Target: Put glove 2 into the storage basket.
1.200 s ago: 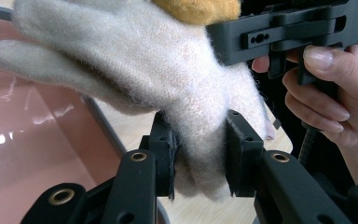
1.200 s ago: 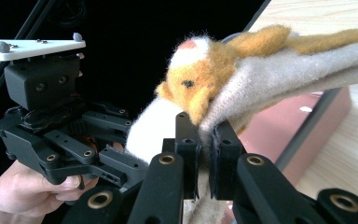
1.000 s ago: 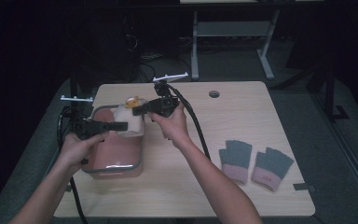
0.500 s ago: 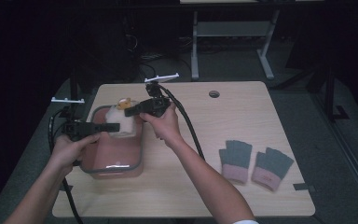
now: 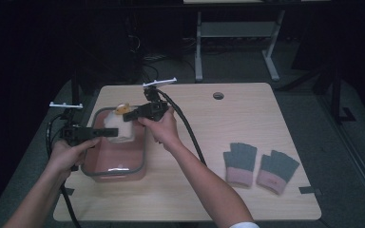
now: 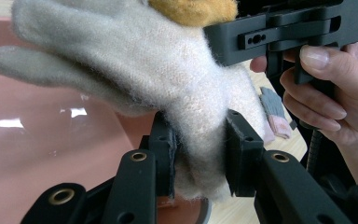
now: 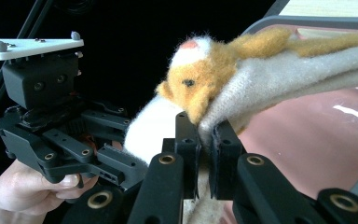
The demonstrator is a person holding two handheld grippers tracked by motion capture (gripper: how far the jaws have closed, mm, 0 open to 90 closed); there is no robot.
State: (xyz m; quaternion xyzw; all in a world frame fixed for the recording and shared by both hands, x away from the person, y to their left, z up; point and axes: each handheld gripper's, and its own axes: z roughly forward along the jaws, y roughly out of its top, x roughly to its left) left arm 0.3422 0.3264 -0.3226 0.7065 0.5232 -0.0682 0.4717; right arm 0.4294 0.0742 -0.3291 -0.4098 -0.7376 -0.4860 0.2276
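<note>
A fuzzy white glove [image 5: 120, 128] with an orange animal face [image 7: 199, 80] hangs above a pink bin [image 5: 96, 161] at the table's left. My left gripper [image 5: 110, 132] is shut on the glove's cuff [image 6: 200, 154], with the fingers of the glove spreading up and left. My right gripper [image 5: 129, 115] is shut on the glove's edge [image 7: 204, 140] just under the animal face. In the right gripper view the left gripper [image 7: 51, 126] sits at the left, held in a hand. The two grippers are close together over the bin's far end.
A pair of grey gloves with pink cuffs [image 5: 260, 165] lies flat at the table's right front. The bin has a grey rim [image 7: 307, 21]. A cable hole [image 5: 218, 95] sits near the far edge. Cables trail from both grippers across the table.
Both grippers have shifted a little to the left with the white glove between them, so it now hangs over the bin's far end.
</note>
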